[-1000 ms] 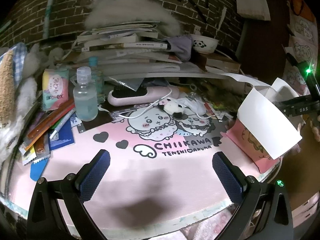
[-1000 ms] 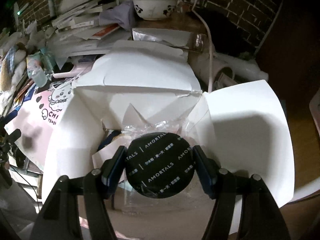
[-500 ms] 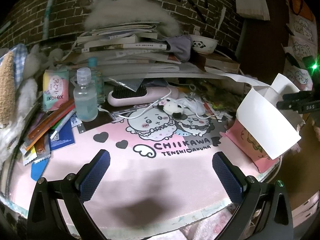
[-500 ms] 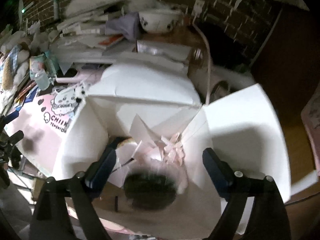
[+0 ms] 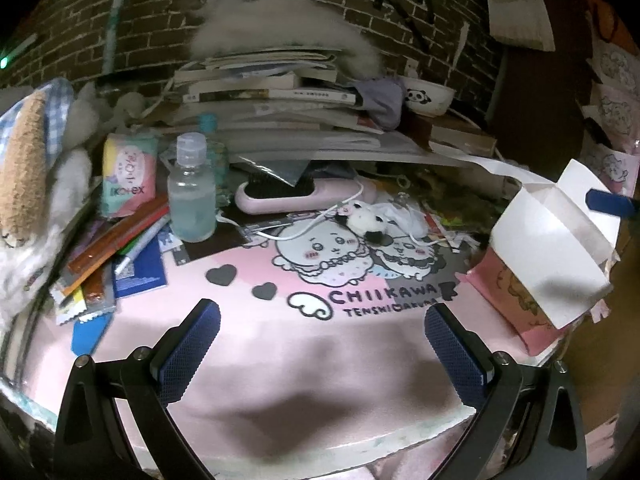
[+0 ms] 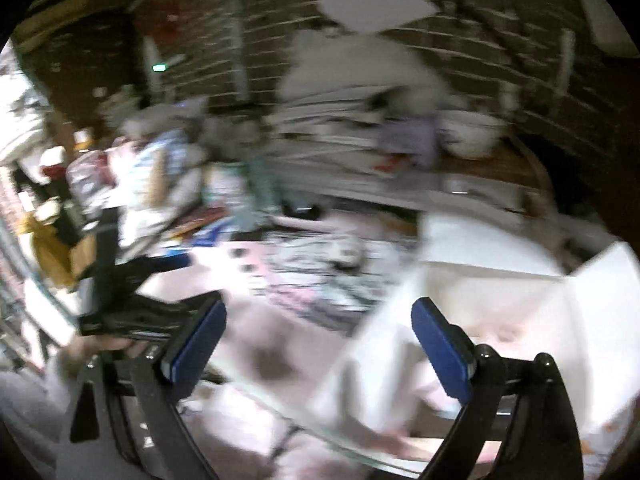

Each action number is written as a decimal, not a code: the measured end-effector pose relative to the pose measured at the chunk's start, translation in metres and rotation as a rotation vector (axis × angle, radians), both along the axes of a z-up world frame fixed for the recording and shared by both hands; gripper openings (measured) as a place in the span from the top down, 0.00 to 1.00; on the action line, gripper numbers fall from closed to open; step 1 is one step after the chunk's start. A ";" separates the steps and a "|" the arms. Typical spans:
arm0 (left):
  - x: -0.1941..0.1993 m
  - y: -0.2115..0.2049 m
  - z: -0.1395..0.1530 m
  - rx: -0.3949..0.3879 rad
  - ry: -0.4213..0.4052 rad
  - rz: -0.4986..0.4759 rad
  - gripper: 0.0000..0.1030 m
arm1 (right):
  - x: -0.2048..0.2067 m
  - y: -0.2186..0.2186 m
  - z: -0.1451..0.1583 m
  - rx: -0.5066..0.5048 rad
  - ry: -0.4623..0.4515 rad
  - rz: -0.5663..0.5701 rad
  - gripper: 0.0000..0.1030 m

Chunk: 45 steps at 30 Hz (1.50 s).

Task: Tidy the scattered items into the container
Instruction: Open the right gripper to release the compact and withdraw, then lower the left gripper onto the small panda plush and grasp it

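Having dropped disc, right tool (image 6: 318, 344) empty.

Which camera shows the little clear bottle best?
The left wrist view: the bottle stands sharp and upright, its white cap and clear liquid plain to see. The right wrist view is too blurred to pick it out for sure.

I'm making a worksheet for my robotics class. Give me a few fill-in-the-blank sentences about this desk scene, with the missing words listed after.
1. Both the left gripper and the right gripper are ____.
2. The clear bottle stands ____ on the desk.
3. The white box sits at the desk's ____ edge in the left wrist view.
4. The pads on the fingers are ____ in colour.

Missing words: open; upright; right; blue
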<state>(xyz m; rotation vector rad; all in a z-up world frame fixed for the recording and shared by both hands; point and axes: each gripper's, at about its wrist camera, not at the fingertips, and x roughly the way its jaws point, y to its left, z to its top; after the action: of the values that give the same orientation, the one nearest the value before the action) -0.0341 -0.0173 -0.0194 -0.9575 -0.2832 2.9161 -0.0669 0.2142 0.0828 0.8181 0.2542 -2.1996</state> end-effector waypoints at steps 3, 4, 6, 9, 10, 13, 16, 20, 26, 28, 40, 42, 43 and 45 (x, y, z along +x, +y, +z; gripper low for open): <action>0.001 -0.005 0.000 -0.025 0.003 0.031 0.01 | 0.011 -0.025 -0.016 -0.031 -0.033 0.083 0.10; 0.001 -0.007 -0.001 -0.036 -0.003 0.044 0.01 | 0.013 -0.032 -0.023 -0.036 -0.050 0.105 0.10; 0.001 -0.013 -0.003 -0.041 -0.011 0.052 0.01 | 0.015 -0.045 -0.038 -0.045 -0.096 0.146 0.10; -0.001 -0.021 -0.007 -0.022 -0.019 0.051 0.01 | 0.018 -0.059 -0.059 -0.057 -0.145 0.169 0.10; -0.001 -0.023 -0.008 -0.016 -0.021 0.050 0.01 | 0.018 -0.061 -0.065 -0.058 -0.154 0.170 0.10; -0.006 -0.031 -0.008 -0.007 -0.016 0.041 0.01 | 0.021 -0.066 -0.084 -0.045 -0.170 0.166 0.10; -0.014 -0.036 -0.007 -0.015 -0.016 0.034 0.01 | 0.021 -0.065 -0.101 -0.040 -0.175 0.149 0.10; -0.032 -0.037 -0.002 -0.016 -0.024 0.011 0.01 | 0.020 -0.063 -0.118 -0.026 -0.175 0.118 0.10; -0.070 -0.018 0.005 0.031 -0.038 -0.101 0.01 | 0.018 -0.054 -0.135 -0.064 -0.232 0.100 0.10; -0.082 -0.010 0.006 0.025 -0.048 -0.128 0.01 | 0.019 -0.052 -0.138 -0.069 -0.238 0.098 0.10; -0.155 0.056 -0.003 -0.097 -0.179 -0.233 0.01 | 0.025 -0.044 -0.152 -0.091 -0.271 0.103 0.10; -0.161 0.062 -0.005 -0.098 -0.188 -0.237 0.01 | 0.024 -0.043 -0.152 -0.091 -0.270 0.101 0.10; -0.164 0.064 -0.007 -0.086 -0.196 -0.242 0.01 | 0.024 -0.043 -0.152 -0.092 -0.269 0.101 0.10; -0.170 0.068 -0.010 -0.066 -0.216 -0.254 0.01 | 0.024 -0.043 -0.153 -0.094 -0.267 0.102 0.10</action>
<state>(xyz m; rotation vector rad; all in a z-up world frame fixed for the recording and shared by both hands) -0.2041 0.0506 -0.0299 -1.2215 -0.0672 2.6110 -0.0425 0.1712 -0.0698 1.0115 0.0587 -1.9664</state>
